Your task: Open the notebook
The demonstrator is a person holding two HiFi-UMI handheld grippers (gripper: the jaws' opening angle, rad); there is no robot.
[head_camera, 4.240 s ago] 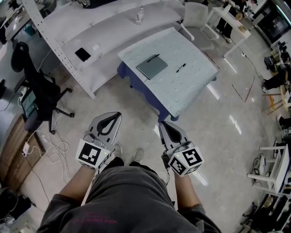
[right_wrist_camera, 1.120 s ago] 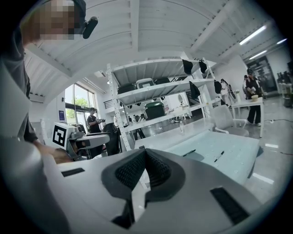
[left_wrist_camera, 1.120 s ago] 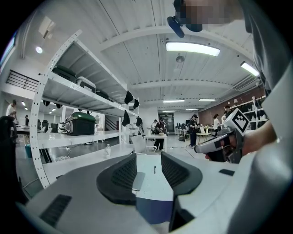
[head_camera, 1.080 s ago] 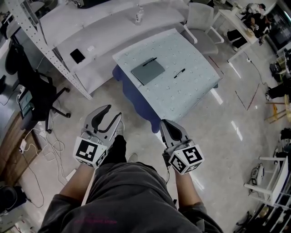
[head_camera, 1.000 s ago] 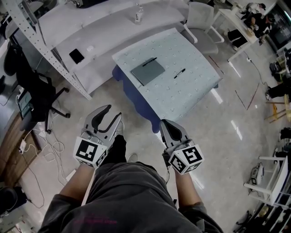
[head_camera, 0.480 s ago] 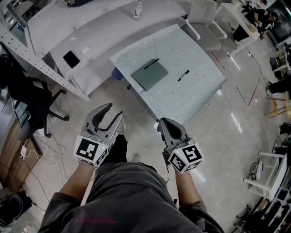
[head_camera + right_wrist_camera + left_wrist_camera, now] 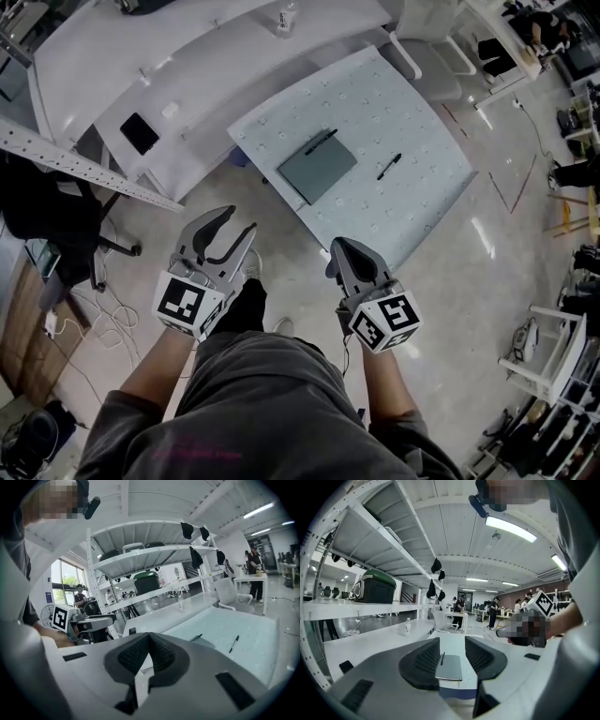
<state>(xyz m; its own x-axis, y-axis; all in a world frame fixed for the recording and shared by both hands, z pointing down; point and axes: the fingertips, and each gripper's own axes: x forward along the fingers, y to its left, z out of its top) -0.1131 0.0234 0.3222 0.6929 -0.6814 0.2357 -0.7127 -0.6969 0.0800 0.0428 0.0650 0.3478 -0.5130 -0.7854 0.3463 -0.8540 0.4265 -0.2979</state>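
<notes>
A closed grey notebook (image 7: 319, 169) lies on the pale blue table (image 7: 412, 206), with a black pen (image 7: 321, 142) along its far edge. A second pen (image 7: 389, 167) lies to its right. Both grippers are held low in front of the person, well short of the table and touching nothing. My left gripper (image 7: 236, 221) is open and empty; in the left gripper view the notebook (image 7: 449, 667) shows far off between its pads (image 7: 423, 659). My right gripper (image 7: 337, 251) is shut with nothing in it; past it the right gripper view shows the notebook (image 7: 208, 642) and the loose pen (image 7: 234, 644).
White curved desks (image 7: 103, 66) stand behind the table, with a dark phone (image 7: 139, 133) and a bottle (image 7: 282, 17) on them. A black office chair (image 7: 47, 211) and floor cables (image 7: 94, 309) are at left. A white chair (image 7: 422, 37) stands beyond the table. People stand far off.
The table and notebook have drawn nearer and shifted right in the head view as the person walks toward them. Both grippers keep their pose: left open, right shut.
</notes>
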